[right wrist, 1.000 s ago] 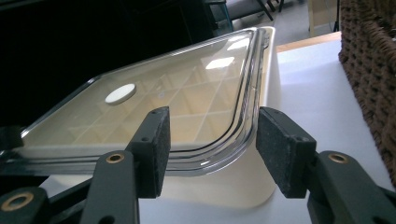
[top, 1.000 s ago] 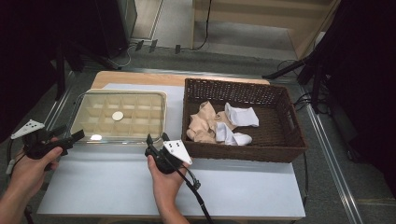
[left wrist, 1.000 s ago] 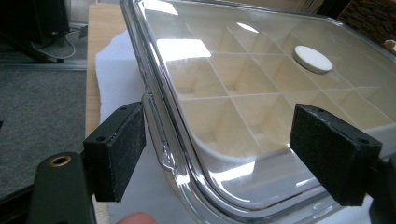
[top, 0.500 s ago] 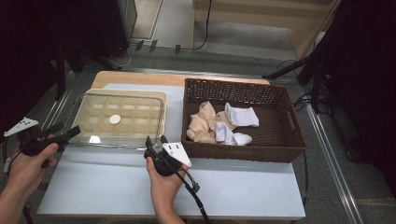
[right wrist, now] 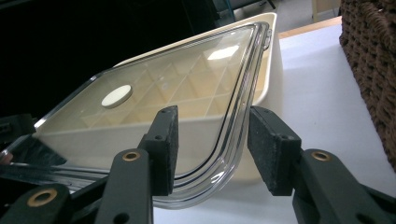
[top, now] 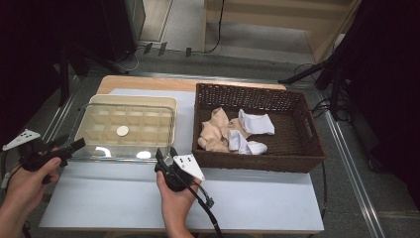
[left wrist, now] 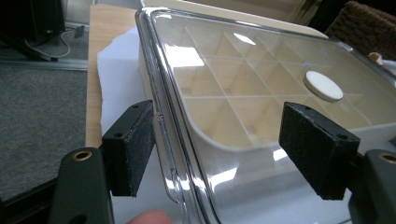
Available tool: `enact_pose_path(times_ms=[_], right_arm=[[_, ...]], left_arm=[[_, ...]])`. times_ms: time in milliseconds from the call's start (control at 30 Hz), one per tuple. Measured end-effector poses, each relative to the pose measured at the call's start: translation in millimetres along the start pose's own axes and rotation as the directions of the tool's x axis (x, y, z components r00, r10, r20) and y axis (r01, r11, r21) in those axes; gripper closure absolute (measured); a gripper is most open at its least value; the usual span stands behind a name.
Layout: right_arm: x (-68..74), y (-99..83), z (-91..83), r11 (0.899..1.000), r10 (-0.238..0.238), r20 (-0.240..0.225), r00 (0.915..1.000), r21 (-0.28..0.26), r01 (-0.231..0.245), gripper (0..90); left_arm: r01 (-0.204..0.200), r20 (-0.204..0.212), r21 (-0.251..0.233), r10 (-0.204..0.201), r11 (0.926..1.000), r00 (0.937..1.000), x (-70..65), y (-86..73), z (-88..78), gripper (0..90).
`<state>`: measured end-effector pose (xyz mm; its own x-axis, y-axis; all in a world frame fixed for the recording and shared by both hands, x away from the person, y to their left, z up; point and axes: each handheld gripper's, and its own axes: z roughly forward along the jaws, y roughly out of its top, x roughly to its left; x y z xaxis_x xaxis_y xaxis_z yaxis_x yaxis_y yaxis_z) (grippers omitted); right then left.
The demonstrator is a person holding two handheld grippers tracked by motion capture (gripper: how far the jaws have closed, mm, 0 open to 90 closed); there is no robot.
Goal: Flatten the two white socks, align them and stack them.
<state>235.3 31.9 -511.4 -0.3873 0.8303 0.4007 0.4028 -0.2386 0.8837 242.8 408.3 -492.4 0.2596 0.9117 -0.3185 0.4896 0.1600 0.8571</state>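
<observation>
1. Grippers sit at the two near corners of the clear lid [top: 124, 130], a sensible placing for lifting a wide, flat lid level off the cream divided tray [top: 171, 101] beneath it.
2. Left gripper [left wrist: 219, 149]: its jaws stand apart and have just been closing, with the lid's near-left corner rim between them; neither pad visibly presses on it yet.
3. Right gripper [right wrist: 212, 144]: its jaws also stand apart and have just been closing, straddling the lid's near-right rounded corner. One pad is just beside the rim, the other a little off it.
4. Lid position: it lies on the tray, left of the wicker basket [top: 257, 94] that holds socks [top: 255, 121], a round white knob [top: 122, 131] at its middle.
</observation>
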Motion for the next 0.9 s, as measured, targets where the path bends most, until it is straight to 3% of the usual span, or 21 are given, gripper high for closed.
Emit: enact_pose_path(times_ms=[200,300,433,600,767,900], right_arm=[[2.8,-5.8,-17.6,1.000,0.005,-0.013,0.9999,0.010,-0.005,53.5],[2.4,-8.9,-21.4,1.000,-0.013,-0.022,0.9997,0.010,0.014,52.0],[-3.8,-4.7,-13.2,0.999,0.035,-0.034,0.9988,0.004,-0.035,49.0],[-9.5,3.1,3.9,1.000,0.030,-0.019,0.9994,0.009,-0.030,48.9],[-9.6,6.4,13.9,0.999,0.037,-0.018,0.9991,0.011,-0.037,49.8],[-10.6,5.8,17.4,0.998,0.066,-0.021,0.9976,-0.001,-0.066,50.6]], left_arm=[[-0.018,-0.006,-0.016,0.018,0.9997,0.9998,-8.5,-8.5,-11.2,27.8],[-0.023,0.002,0.000,0.023,0.9997,0.9997,-9.4,-11.2,-11.4,25.7],[-0.013,-0.009,-0.017,0.013,0.9998,0.9999,-4.6,-6.6,-6.9,22.5],[-0.004,-0.003,0.002,0.004,1.0000,1.0000,5.2,4.7,8.4,20.0],[-0.016,0.009,0.004,0.016,0.9999,0.9998,6.9,5.0,22.4,17.4],[-0.018,0.033,0.004,0.018,0.9998,0.9993,7.5,6.8,23.5,25.0]])
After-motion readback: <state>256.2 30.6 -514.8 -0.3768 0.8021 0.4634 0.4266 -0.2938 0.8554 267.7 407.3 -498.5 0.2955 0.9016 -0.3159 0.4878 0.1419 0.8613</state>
